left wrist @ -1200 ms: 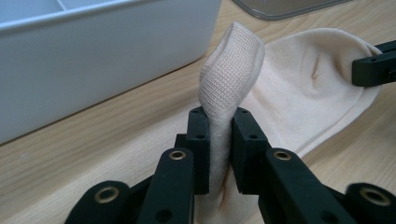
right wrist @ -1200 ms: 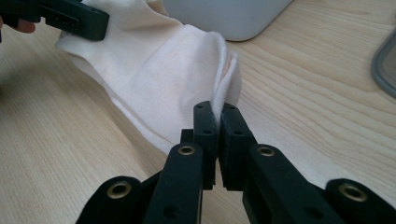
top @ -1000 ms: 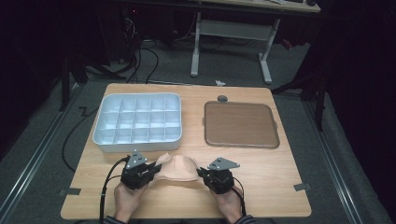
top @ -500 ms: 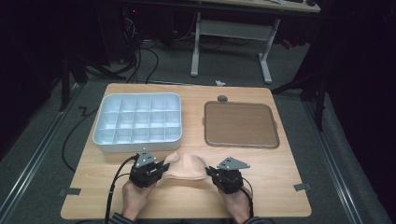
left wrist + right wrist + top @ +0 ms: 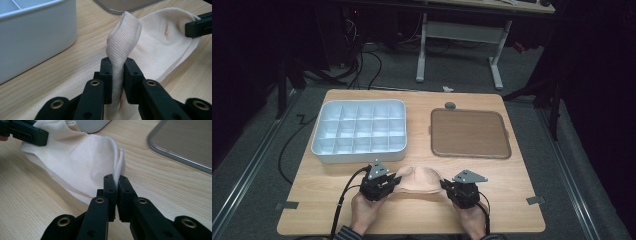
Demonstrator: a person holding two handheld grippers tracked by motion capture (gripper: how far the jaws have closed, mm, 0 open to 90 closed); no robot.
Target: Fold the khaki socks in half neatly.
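A cream sock is stretched between my two grippers low over the wooden table, near its front edge. My left gripper is shut on one end, where a ribbed fold of the sock stands up from between the jaws of my left gripper. My right gripper is shut on the other end; in its own view my right gripper pinches a thin edge of the sock. Each gripper view shows the other gripper's jaws clamped on the far end.
A white tray with several compartments stands at the back left, just behind my left hand. A flat brown tray lies at the back right, with a small dark round thing behind it. Bare wood lies to either side of my hands.
Both hands have shifted a little to the right along the table's front, carrying the sock between them. Both grips have stayed the same.
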